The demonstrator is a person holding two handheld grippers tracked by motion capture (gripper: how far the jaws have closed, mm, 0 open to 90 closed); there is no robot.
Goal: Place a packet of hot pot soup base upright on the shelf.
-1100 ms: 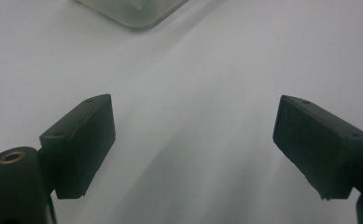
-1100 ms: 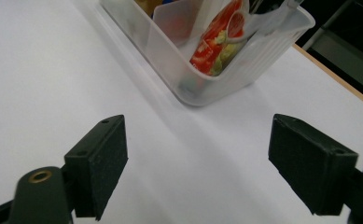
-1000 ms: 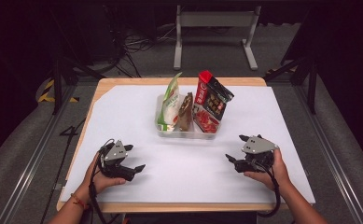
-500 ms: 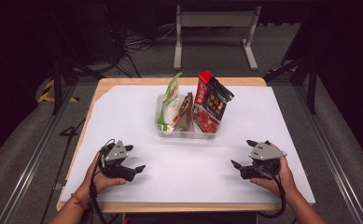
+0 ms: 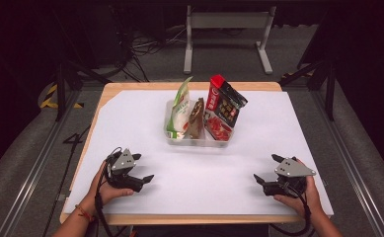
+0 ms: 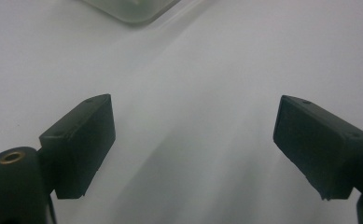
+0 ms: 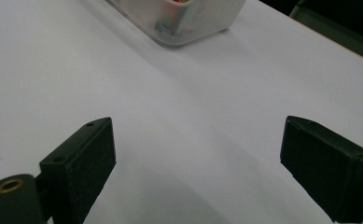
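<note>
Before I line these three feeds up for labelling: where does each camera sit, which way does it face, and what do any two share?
High view: fixed above the person's side, looking forward and down on the white table; forearms, left gripper and right gripper show.
Left gripper view: rides the left gripper, looking along its open jaws over the table toward a corner of the clear tray.
Right gripper view: rides the right gripper, open jaws, facing the same tray.
All three share the tray.

Clear tub [image 5: 199, 140] (packets upright), mid-table
</note>
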